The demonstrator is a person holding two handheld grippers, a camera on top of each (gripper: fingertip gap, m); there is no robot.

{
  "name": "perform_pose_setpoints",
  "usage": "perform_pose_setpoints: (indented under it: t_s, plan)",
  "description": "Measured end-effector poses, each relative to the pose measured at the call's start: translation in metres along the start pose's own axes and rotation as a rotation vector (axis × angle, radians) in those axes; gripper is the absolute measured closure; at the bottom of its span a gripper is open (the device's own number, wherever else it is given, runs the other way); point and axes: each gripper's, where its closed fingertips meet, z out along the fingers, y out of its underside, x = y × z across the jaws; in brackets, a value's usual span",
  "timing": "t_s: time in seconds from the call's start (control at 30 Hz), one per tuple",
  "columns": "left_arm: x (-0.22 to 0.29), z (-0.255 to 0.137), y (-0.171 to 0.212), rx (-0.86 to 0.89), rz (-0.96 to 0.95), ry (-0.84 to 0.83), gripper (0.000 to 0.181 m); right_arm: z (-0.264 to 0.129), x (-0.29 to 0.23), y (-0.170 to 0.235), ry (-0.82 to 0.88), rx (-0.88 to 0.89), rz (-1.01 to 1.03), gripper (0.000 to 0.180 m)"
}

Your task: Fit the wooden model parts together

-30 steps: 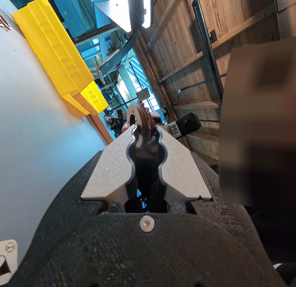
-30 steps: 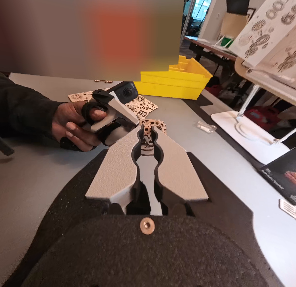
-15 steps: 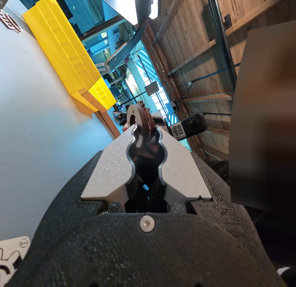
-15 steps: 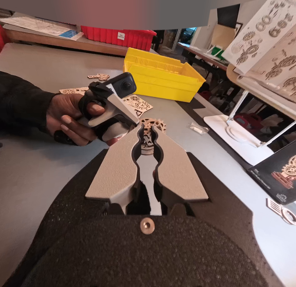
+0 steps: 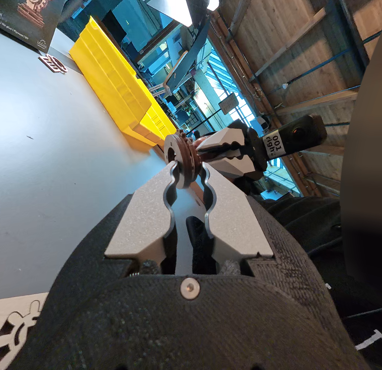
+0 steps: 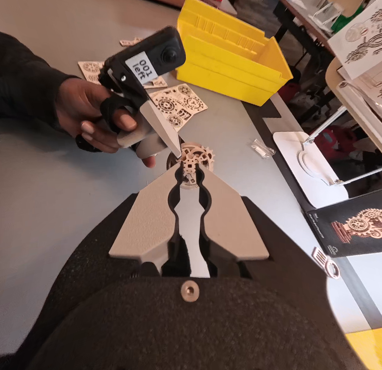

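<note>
- Gear stack [image 5: 183,159] hangs above the worktop [image 5: 51,153], pinched edge-on in the left tongs [image 5: 189,166].
- Right tongs [image 6: 190,166] clench a small toothed piece [image 6: 189,163] against it.
- Likely light, stiff, brittle plywood; grip rims, not teeth.

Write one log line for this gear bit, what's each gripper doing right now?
left gripper: shut on gear stack | right gripper: shut on small cog piece | parts meeting above table

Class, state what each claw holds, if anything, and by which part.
Left claw pinches the gear stack by its lower rim. Right claw grips the small gear piece on the stack's face by its edges.
</note>
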Motion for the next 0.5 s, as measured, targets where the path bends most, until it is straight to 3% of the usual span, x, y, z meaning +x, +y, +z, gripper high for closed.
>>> perform_pose_setpoints:
  t_s: [0.33, 0.5]
  plan:
    - [-0.005, -0.002, 0.005, -0.073, 0.155, -0.098, 0.162, 0.008, -0.007, 0.014, -0.015, -0.103, -0.046, 0.174]
    - [-0.007, -0.002, 0.007, -0.103, 0.166, -0.097, 0.162, 0.010, -0.007, 0.015, 0.031, -0.056, -0.043, 0.174]
